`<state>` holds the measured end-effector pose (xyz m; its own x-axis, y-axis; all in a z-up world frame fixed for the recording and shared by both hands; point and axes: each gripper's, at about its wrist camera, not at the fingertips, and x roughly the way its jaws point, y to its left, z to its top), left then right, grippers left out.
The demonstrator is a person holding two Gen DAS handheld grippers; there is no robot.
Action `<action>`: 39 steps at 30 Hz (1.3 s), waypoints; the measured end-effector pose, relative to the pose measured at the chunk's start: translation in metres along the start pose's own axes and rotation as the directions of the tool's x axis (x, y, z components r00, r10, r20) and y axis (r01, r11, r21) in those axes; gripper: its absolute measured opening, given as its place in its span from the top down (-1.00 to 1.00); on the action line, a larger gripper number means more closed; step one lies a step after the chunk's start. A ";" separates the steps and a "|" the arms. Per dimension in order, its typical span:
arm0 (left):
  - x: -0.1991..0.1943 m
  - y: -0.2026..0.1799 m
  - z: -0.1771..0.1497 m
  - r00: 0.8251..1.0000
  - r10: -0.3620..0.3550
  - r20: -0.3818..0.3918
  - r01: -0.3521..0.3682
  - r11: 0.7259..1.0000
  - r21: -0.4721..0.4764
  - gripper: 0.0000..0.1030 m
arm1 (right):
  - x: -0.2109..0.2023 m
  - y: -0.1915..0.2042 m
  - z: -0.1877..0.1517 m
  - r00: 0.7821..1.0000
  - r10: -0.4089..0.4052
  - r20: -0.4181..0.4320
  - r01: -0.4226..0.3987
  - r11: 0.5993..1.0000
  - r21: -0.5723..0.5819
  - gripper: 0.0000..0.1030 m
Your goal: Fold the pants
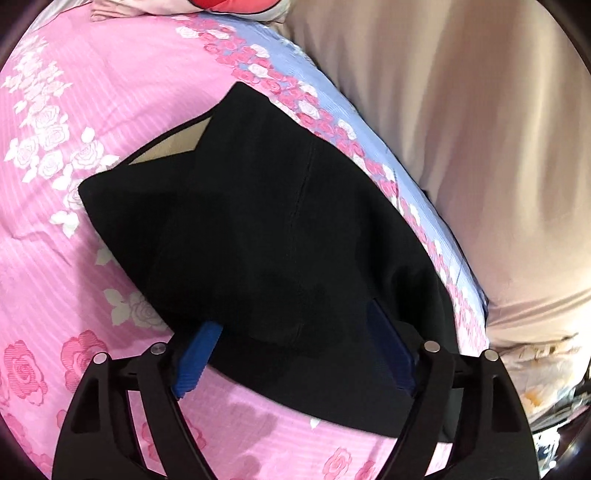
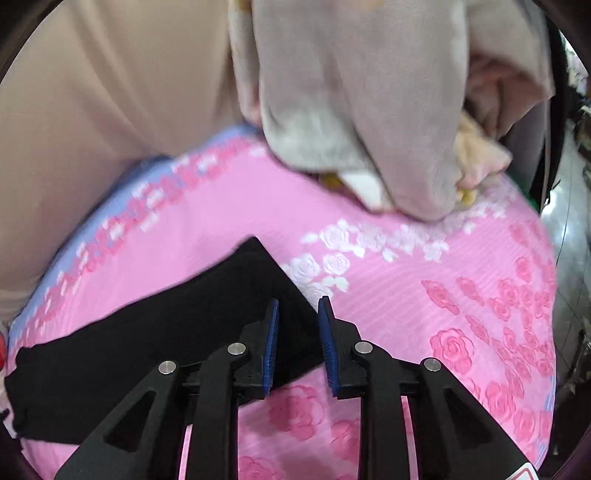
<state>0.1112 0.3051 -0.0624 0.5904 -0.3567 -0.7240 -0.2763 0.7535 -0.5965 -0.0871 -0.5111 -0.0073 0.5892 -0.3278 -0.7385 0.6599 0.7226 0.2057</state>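
Note:
The black pants lie folded into a flat bundle on the pink rose-print bed sheet. Their near edge drapes over the tips of my left gripper. That gripper stands wide open, with its blue pads far apart and not pressing the cloth. In the right wrist view a pointed corner of the pants reaches up between the pads of my right gripper. This gripper is partly open. A clear gap shows between its blue pads, and the cloth lies under them without being pinched.
A heap of beige and peach garments sits on the sheet just beyond the right gripper. Broad beige fabric rises along the sheet's blue floral border. A red and white pillow lies at the far end.

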 end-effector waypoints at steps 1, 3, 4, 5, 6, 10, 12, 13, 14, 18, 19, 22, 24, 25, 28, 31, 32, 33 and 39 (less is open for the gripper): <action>0.000 -0.001 0.003 1.000 0.001 0.003 -0.001 1.000 -0.001 -0.47 | -0.009 0.007 -0.004 1.000 0.007 0.028 -0.007 1.000 -0.001 0.15; -0.001 -0.005 0.008 0.999 0.048 0.011 -0.048 0.998 0.027 0.66 | -0.024 0.024 -0.009 0.997 0.031 0.065 -0.030 0.999 -0.024 0.04; -0.002 -0.010 0.012 0.997 0.074 0.003 -0.074 0.996 0.058 0.91 | -0.030 0.036 -0.010 0.996 0.045 0.071 -0.041 0.998 -0.057 0.03; -0.004 -0.012 0.017 0.998 0.060 -0.006 -0.059 0.996 0.070 0.89 | -0.033 0.050 -0.008 0.996 0.050 0.071 -0.044 0.996 -0.081 0.00; -0.011 -0.016 0.021 0.999 0.044 -0.013 -0.043 0.996 0.083 0.89 | -0.037 0.060 -0.008 0.996 0.058 0.073 -0.050 0.992 -0.114 -0.07; -0.073 -0.028 0.046 1.000 -0.015 0.022 0.012 0.990 0.139 0.89 | -0.057 0.102 -0.016 0.990 0.118 0.074 -0.101 0.975 -0.200 -0.11; -0.109 -0.014 0.059 0.997 0.020 0.071 -0.027 0.994 0.108 0.87 | -0.065 0.115 -0.024 0.985 0.150 0.084 -0.128 0.967 -0.220 -0.23; -0.112 -0.008 0.063 0.996 0.042 0.075 -0.049 0.994 0.098 0.83 | -0.065 0.119 -0.026 0.984 0.156 0.085 -0.134 0.965 -0.225 -0.30; -0.106 0.004 0.064 0.995 0.086 0.052 -0.091 0.991 0.099 0.79 | -0.063 0.125 -0.031 0.984 0.159 0.084 -0.136 0.964 -0.229 -0.36; -0.046 0.024 0.035 0.950 0.300 -0.092 -0.279 0.941 0.191 0.74 | -0.038 0.146 -0.055 0.988 0.157 -0.003 -0.153 0.956 -0.251 -0.36; -0.039 0.025 0.023 0.935 0.348 -0.071 -0.326 0.920 0.217 0.71 | -0.034 0.154 -0.063 0.984 0.177 -0.035 -0.181 0.950 -0.255 -0.36; -0.044 0.022 0.008 0.905 0.423 0.042 -0.421 0.876 0.235 -0.03 | -0.038 0.171 -0.079 0.973 0.216 -0.075 -0.229 0.926 -0.302 -0.36; -0.056 0.019 0.007 0.888 0.442 0.127 -0.459 0.864 0.205 -0.46 | -0.038 0.182 -0.085 0.971 0.219 -0.094 -0.238 0.907 -0.347 -0.35; -0.064 0.017 0.010 0.880 0.444 0.171 -0.471 0.863 0.183 -0.46 | -0.037 0.186 -0.086 0.972 0.212 -0.099 -0.234 0.902 -0.362 -0.36; -0.089 0.013 0.017 0.847 0.466 0.255 -0.506 0.854 0.120 -0.46 | -0.035 0.180 -0.078 0.979 0.182 -0.092 -0.203 0.904 -0.375 -0.35; -0.115 0.004 0.015 0.859 0.419 0.294 -0.473 0.869 0.145 -0.48 | -0.044 0.135 -0.063 0.993 0.118 -0.020 -0.119 0.951 -0.286 -0.35; -0.115 -0.003 0.012 0.859 0.412 0.304 -0.472 0.867 0.158 -0.56 | -0.048 0.113 -0.059 0.995 0.099 -0.002 -0.096 0.969 -0.228 -0.35; -0.116 -0.009 0.007 0.858 0.406 0.315 -0.473 0.864 0.175 -0.66 | -0.049 0.092 -0.057 0.997 0.080 0.010 -0.077 0.982 -0.170 -0.35; -0.071 -0.079 -0.028 0.863 0.365 0.351 -0.483 0.801 0.354 -0.68 | -0.036 0.019 -0.034 0.997 0.075 0.017 -0.075 0.997 -0.002 -0.35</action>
<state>0.0698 0.2550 0.0268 0.6744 0.1607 -0.7207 -0.2375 0.9714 -0.0056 -0.1118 -0.4643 0.0014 0.6452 -0.2829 -0.7097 0.6125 0.7468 0.2592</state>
